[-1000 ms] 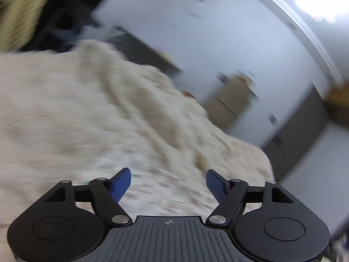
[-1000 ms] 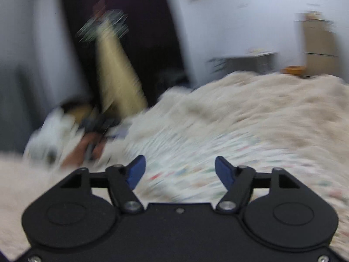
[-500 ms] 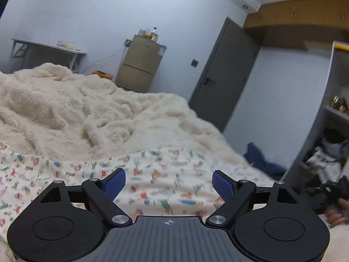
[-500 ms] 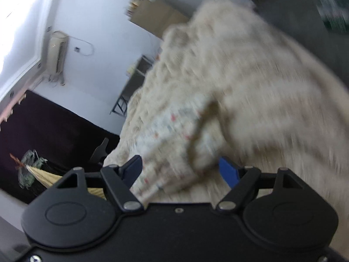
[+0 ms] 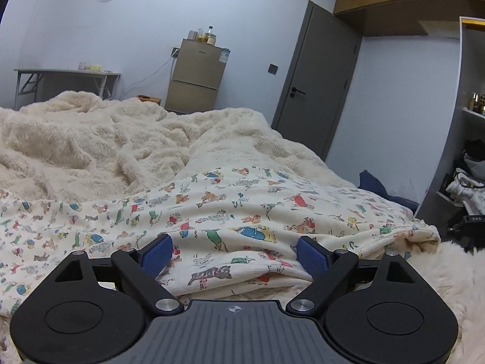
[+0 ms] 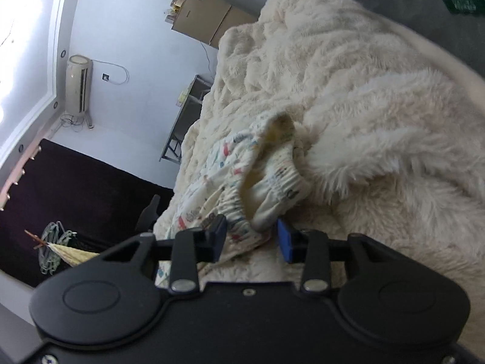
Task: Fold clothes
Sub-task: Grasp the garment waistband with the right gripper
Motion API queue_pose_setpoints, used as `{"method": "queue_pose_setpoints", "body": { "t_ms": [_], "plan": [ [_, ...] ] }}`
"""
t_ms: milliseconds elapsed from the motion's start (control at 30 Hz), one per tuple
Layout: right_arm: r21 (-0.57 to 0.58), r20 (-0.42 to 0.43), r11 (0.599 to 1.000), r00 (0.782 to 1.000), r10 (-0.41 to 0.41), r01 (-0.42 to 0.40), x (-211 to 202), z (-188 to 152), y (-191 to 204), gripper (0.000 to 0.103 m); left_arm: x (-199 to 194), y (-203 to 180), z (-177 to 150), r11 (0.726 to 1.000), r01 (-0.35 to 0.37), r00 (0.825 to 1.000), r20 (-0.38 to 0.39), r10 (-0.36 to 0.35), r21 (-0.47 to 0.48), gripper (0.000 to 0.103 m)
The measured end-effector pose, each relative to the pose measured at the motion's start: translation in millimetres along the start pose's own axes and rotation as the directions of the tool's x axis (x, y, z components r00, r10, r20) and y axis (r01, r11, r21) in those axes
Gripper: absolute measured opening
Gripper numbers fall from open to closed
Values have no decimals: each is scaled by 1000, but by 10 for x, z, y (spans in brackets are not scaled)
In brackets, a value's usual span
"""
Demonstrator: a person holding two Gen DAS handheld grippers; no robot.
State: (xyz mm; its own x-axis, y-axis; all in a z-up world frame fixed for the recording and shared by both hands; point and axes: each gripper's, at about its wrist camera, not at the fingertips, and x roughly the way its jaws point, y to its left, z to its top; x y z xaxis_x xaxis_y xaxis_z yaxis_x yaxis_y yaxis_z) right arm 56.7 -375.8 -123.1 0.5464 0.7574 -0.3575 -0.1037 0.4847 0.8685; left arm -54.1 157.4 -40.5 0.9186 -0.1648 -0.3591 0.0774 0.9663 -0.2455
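A cream garment printed with small coloured cartoons lies spread on a fluffy cream blanket. My left gripper hovers low over the garment's near folded edge. Its jaws are opening, and the cloth lies under and between the blue pads without being pinched. In the right wrist view the picture is rolled, and the garment's gathered elastic waistband gapes on the blanket. My right gripper is closing, with a bunch of that waistband between its pads; a small gap shows at the right pad.
Beyond the bed stand a small beige fridge, a folding table and a grey door. A shelf with piled clothes is at the right. A standing air conditioner and a dark curtain appear in the right wrist view.
The left gripper has swung across the bed and settled level over the garment's edge, jaws slightly wider. The right gripper has rolled, dropped to the waistband and narrowed its jaws around it.
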Motion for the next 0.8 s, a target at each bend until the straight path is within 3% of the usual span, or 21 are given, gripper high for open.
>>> {"method": "queue_pose_setpoints", "body": {
  "t_ms": [100,267,300,367,433,467,500,533,567,600,700,800],
  "plan": [
    [-36,25,999,1000,-5,5,1,-25,33,17,-25,-59,5,999,-19,1000,8,18,28,86],
    [-85,101,996,995,-22,31,-181,37,154,11,-34,-68,9,999,-19,1000,8,18,35,87],
    [-92,107,995,994,-25,35,-174,67,173,4,-31,-63,7,999,-18,1000,8,18,35,87],
    [-123,162,988,984,-73,93,-305,121,240,0,-31,-54,9,999,-16,1000,6,16,31,87],
    [-103,216,988,972,-95,119,-455,184,218,7,-32,-47,11,999,-16,1000,5,16,29,87],
    [-74,232,991,968,-90,110,-525,221,186,16,-30,-45,11,999,-16,1000,5,16,29,87],
    [-63,233,993,969,-85,102,-540,231,176,33,-26,-43,11,999,-16,1000,5,16,30,87],
    [-21,218,998,974,-54,60,-579,270,120,44,-23,-40,12,999,-16,1000,5,16,31,87],
    [18,178,1000,984,-2,-2,-576,318,49,65,-19,-38,13,999,-16,1000,4,16,31,87],
    [25,169,1000,986,10,-14,-569,326,27,80,-16,-35,13,999,-16,1000,4,16,31,87],
    [62,54,993,994,94,-97,-440,351,-75,81,-24,-37,11,999,-16,1000,5,16,33,87],
    [73,-31,992,994,109,-107,-300,273,-80,81,-40,-50,8,999,-17,1000,6,17,35,87]
  ]
}}
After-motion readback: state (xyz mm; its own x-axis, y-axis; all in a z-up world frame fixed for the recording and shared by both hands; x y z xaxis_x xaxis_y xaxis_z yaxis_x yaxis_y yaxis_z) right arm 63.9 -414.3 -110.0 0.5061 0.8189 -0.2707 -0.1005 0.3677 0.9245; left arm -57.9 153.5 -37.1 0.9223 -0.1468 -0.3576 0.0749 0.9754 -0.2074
